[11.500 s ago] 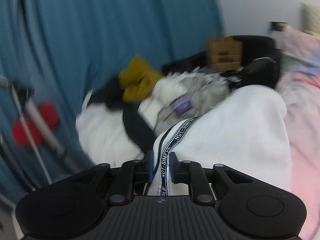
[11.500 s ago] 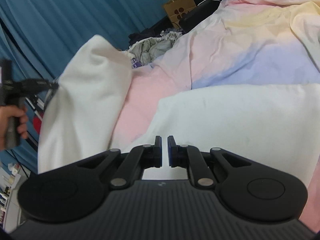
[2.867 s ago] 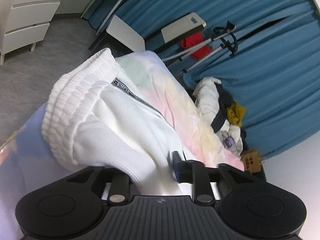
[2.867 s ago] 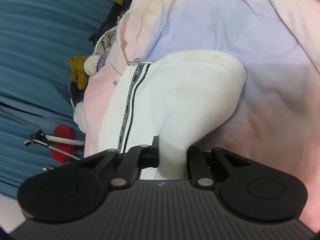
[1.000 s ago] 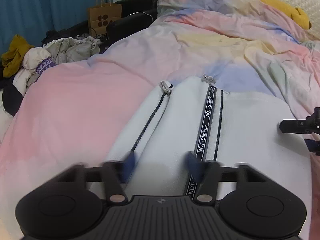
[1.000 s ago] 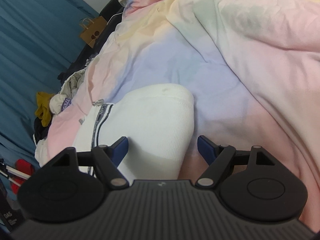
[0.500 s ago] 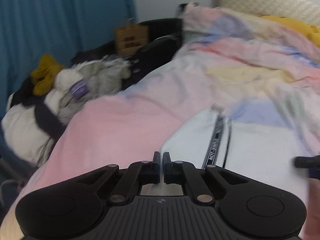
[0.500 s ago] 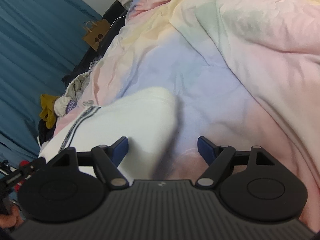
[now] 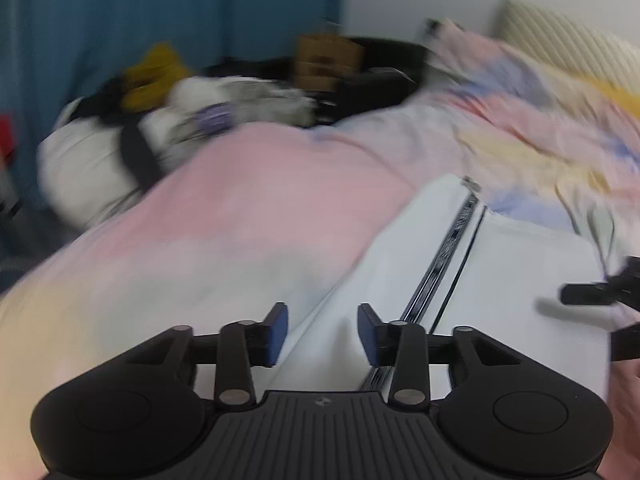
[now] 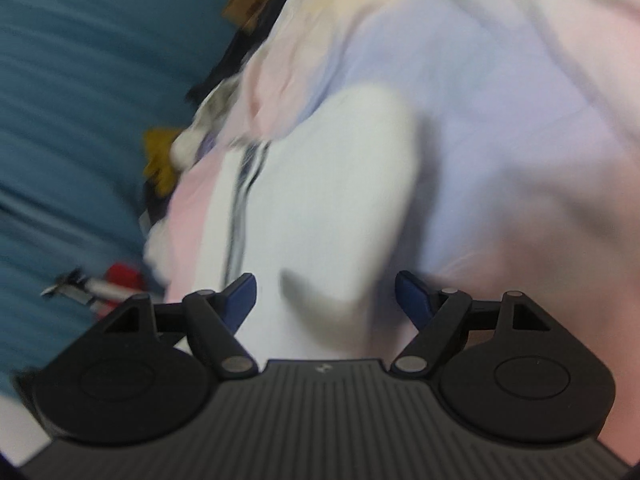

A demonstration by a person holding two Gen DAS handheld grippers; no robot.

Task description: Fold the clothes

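Note:
A folded white garment (image 9: 500, 264) with a black lettered stripe (image 9: 448, 256) lies on the pastel bedspread (image 9: 240, 216). My left gripper (image 9: 322, 332) hangs open just over the garment's near left edge, with nothing between its blue pads. In the right wrist view the same white garment (image 10: 320, 184) fills the middle, and my right gripper (image 10: 325, 294) stands wide open over its near end. The right gripper's black fingers (image 9: 592, 294) show at the right edge of the left wrist view. Both views are blurred by motion.
A heap of clothes (image 9: 168, 120) with a mustard piece (image 9: 152, 72) lies off the bed's far left, before a blue curtain (image 9: 160, 4). A brown paper bag (image 9: 324, 56) and a dark chair stand beyond. A red-topped stand (image 10: 116, 280) shows by the curtain.
My left gripper was shut half a second ago and has opened, low by the garment's left edge. The right gripper has stayed open and swung closer over the garment.

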